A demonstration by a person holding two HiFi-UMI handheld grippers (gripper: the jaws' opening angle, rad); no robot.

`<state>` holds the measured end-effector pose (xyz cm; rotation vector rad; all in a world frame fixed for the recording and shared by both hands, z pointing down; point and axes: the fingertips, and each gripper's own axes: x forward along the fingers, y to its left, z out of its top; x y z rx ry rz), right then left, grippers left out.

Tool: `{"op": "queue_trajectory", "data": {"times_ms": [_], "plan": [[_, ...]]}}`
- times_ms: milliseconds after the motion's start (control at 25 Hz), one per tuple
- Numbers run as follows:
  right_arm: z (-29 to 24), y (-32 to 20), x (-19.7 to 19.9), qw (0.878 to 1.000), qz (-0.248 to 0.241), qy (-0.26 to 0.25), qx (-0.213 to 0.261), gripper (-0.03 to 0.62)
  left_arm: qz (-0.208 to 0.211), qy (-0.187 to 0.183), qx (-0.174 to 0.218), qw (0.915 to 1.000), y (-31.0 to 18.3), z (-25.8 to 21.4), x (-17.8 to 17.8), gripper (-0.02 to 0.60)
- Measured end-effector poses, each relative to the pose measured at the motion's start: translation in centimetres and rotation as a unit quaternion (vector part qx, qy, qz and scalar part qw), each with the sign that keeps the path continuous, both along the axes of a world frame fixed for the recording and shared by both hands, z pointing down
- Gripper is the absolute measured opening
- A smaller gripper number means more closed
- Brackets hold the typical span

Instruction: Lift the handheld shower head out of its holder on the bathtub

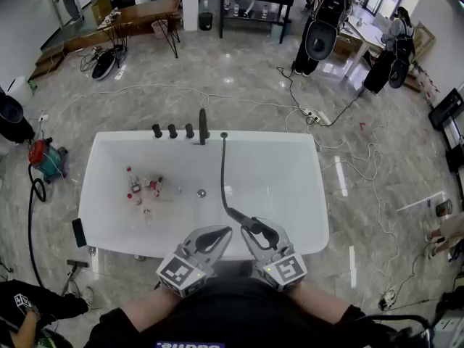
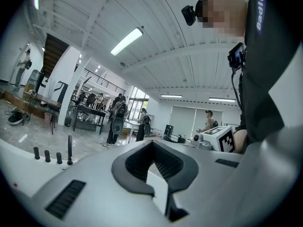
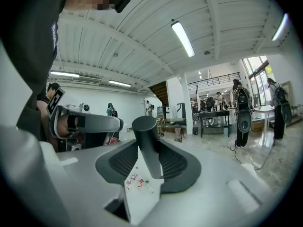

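Step in hand: the lift itself looks done. The shower head [image 3: 144, 126] is clear of the far rim and held low and centre in the head view, over the near edge of the bathtub [image 1: 94, 194].
Right tongs [image 1: 255, 229]: gripping the shower head's dark round handle, with a ribbed pad pressed against each side and the handle standing up between them.
Left tongs [image 1: 223, 231]: closed with the tips together and nothing in them, parked just beside the right tongs.
Hose [image 1: 222, 172]: runs from the far rim, upper centre of the tub, straight down the frame to the handle. It curves a little near the handle and does not look taut.
Holder: I take it to be at the hose's far end, beside the taps [image 1: 172, 130], but it is too small to make out.
Tub contents: small red-and-white items [image 1: 143, 188] lie on the floor at left, well apart from the hose, and the drain [image 1: 201, 193] is at centre.
Next move, my reading: little is left to do. Keep the grip firm, since the smooth round handle could twist between the pads, and keep the hand steady so the hose does not drag.
Risk: drawing back further from the tub could pull the hose tight.
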<state>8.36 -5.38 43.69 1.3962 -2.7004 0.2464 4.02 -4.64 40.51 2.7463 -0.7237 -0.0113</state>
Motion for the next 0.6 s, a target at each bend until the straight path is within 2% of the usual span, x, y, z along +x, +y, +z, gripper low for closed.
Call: {"op": "queue_trajectory", "data": {"times_ms": [360, 600], "plan": [[-0.33, -0.43, 0.29, 1.0, 0.006, -0.001, 0.0, 0.132, 0.001, 0.0, 0.0, 1.0, 0.09, -0.24, 0.09, 0.0], [-0.49, -0.62, 0.6, 0.999, 0.028, 0.012, -0.016, 0.132, -0.004, 0.006, 0.004, 1.0, 0.35, 0.21, -0.27, 0.0]]}}
